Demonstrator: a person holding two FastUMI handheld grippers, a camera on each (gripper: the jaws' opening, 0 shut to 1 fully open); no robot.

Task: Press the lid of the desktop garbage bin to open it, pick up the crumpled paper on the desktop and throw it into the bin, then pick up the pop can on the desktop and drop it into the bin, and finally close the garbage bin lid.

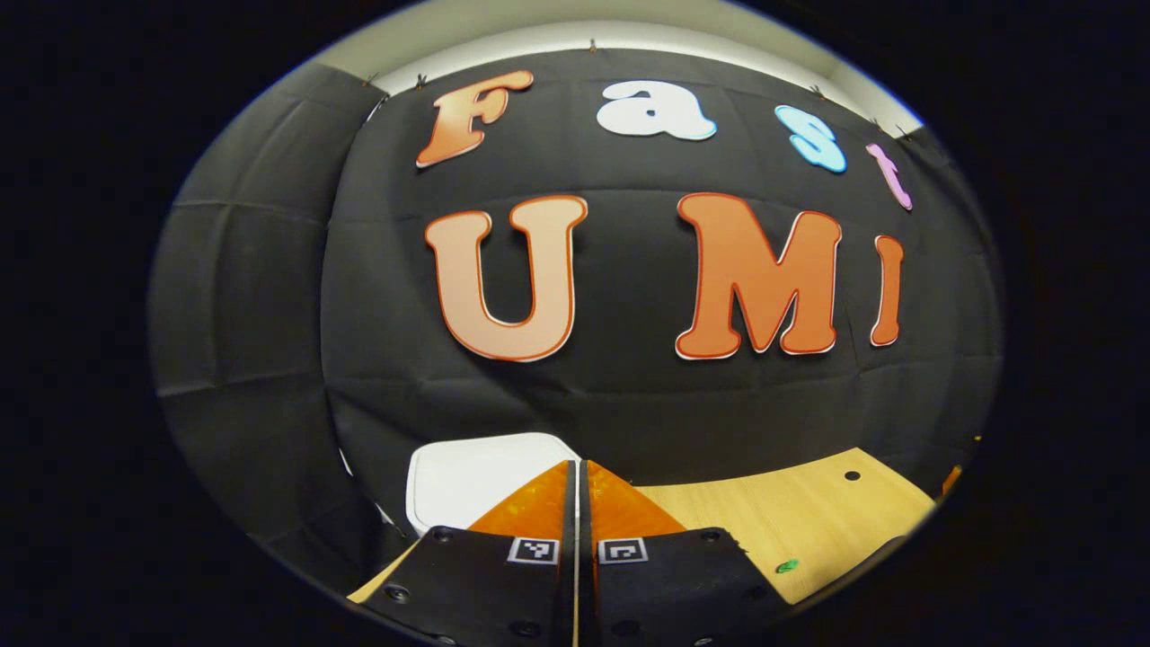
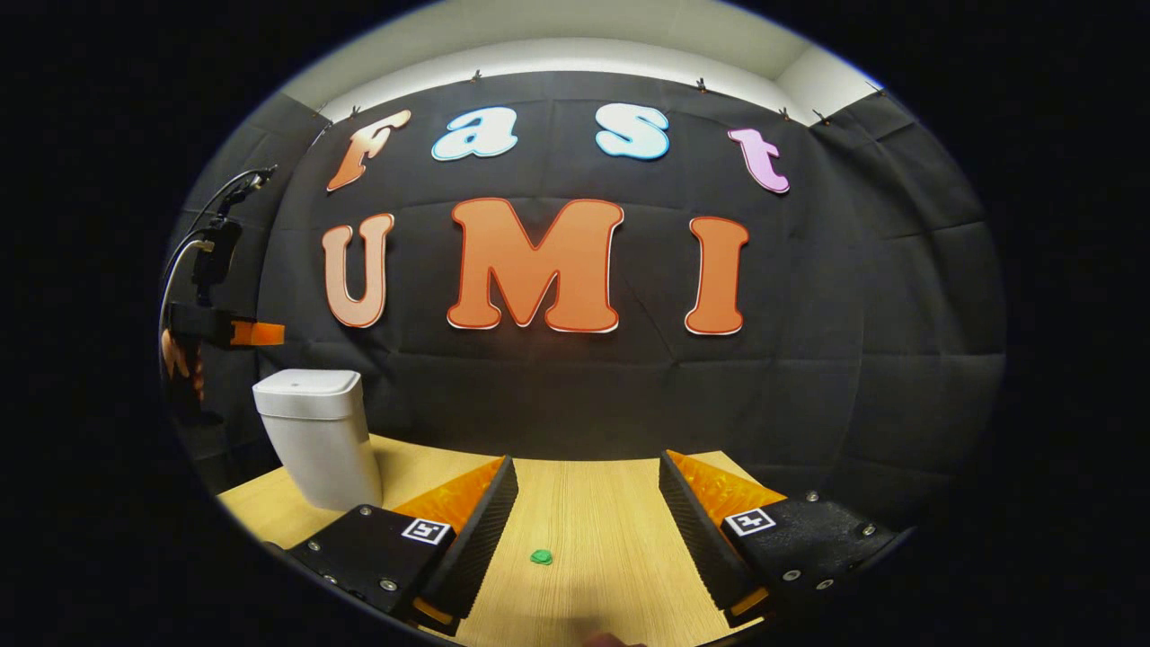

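Fingers of the left gripper (image 1: 579, 485) were pressed together, empty, hovering over the bin's flat white lid (image 1: 476, 472). Over on the right gripper (image 2: 588, 503), fingers stood wide apart, holding nothing. That smooth white garbage bin (image 2: 314, 436) stood upright, lid down, on the wood-grain desktop (image 2: 593, 512).

In the left gripper view, the left gripper's (image 1: 580, 472) closed fingers are covering the near part of the bin (image 1: 476, 481), and the picture's edge is cutting off the table (image 1: 809, 512) at the right. In the right gripper view, the left gripper (image 2: 256, 333) is showing far off at the left edge, its hand (image 2: 175, 359) half cut off and its jaws too small to judge. The green spot (image 2: 541, 557) on the table is too small to identify.
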